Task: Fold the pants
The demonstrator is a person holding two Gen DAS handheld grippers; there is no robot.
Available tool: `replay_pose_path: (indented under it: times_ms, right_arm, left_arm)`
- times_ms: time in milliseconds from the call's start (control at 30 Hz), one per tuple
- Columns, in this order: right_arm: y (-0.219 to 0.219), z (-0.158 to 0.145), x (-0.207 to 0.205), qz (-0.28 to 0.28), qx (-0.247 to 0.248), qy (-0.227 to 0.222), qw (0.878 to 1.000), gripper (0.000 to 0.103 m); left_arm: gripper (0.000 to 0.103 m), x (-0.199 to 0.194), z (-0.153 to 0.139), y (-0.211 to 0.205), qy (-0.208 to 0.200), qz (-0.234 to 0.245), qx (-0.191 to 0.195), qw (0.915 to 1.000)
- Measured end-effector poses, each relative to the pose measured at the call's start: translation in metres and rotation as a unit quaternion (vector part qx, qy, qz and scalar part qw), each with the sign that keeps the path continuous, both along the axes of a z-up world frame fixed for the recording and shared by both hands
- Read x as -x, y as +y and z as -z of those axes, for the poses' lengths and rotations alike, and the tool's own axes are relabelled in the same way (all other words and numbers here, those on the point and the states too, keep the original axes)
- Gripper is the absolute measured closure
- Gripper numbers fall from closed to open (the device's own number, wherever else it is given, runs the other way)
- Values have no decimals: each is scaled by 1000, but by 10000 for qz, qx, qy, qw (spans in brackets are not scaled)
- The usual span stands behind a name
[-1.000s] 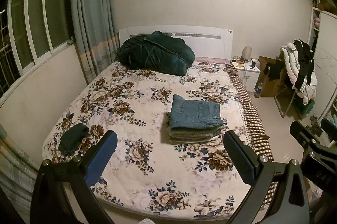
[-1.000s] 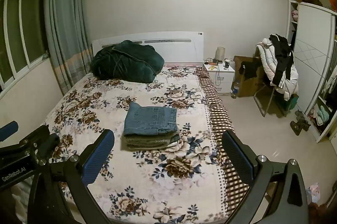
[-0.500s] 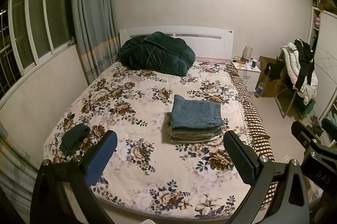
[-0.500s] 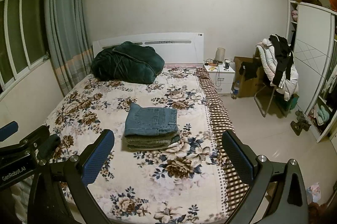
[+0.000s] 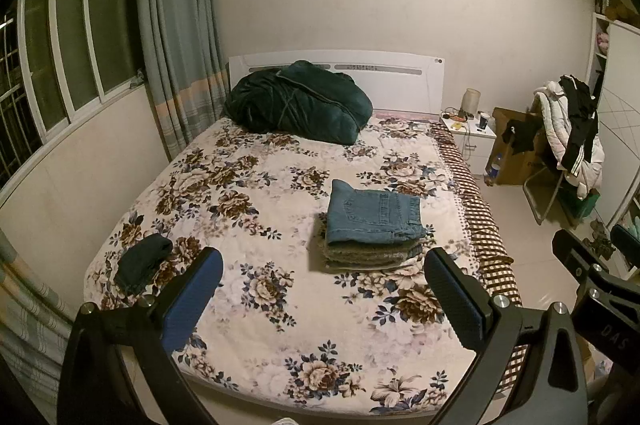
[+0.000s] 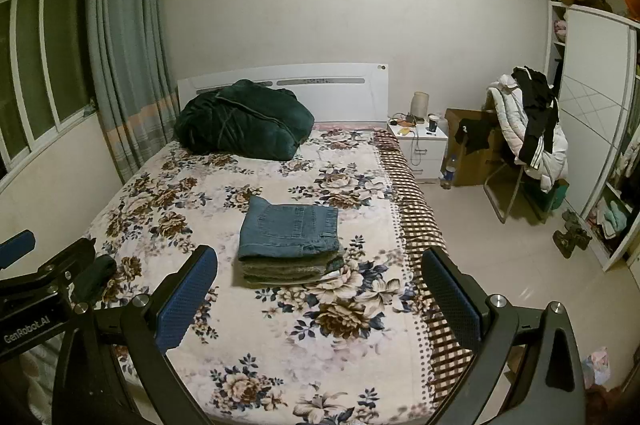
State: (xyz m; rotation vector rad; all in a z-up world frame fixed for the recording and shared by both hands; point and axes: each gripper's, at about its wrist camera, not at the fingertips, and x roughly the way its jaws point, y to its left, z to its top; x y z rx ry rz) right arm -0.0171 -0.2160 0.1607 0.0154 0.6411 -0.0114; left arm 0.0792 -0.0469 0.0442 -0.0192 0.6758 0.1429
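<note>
1. Since the earlier frames almost nothing has moved: both views have shifted very slightly, and the stack on the bed [image 5: 248, 309] lies just as it did.
2. The left hand-held gripper [image 5: 322, 299] hangs above the foot of the bed with its jaws spread wide and nothing between them.
3. The right hand-held gripper [image 6: 320, 299] is in the same pose just beside it, jaws wide and empty; neither touches any cloth.
4. The jeans [image 5: 374, 215] lie folded into a neat rectangle on top of a pile of other folded pants [image 5: 368, 254], right of the bed's middle and well ahead of both grippers.
5. Judged from this, the fold on the jeans is finished and the step in hand is a pause or a search for the next garment.
6. A small dark cloth [image 5: 142, 261] lies crumpled near the bed's left foot corner; whether it is pants cannot be told.
7. If more folding is due, the next move calls for bringing a fresh pair onto the bare part of the bed and spreading it flat before any fold.
8. Containers: a cardboard box [image 6: 470, 145] stands beside the nightstand [image 6: 420, 145], its contents hidden; the wardrobe [image 6: 592, 129] shelves hold folded cloth, too small to name.
</note>
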Motion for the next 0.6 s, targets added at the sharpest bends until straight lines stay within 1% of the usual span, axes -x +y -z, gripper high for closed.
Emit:
replay_pose_path:
  times_ms: [600]
  right_arm:
    - [2, 2, 2, 14, 15, -14, 10000, 0]
  left_arm:
    - [0, 1, 0, 1, -9, 2, 25, 10000]
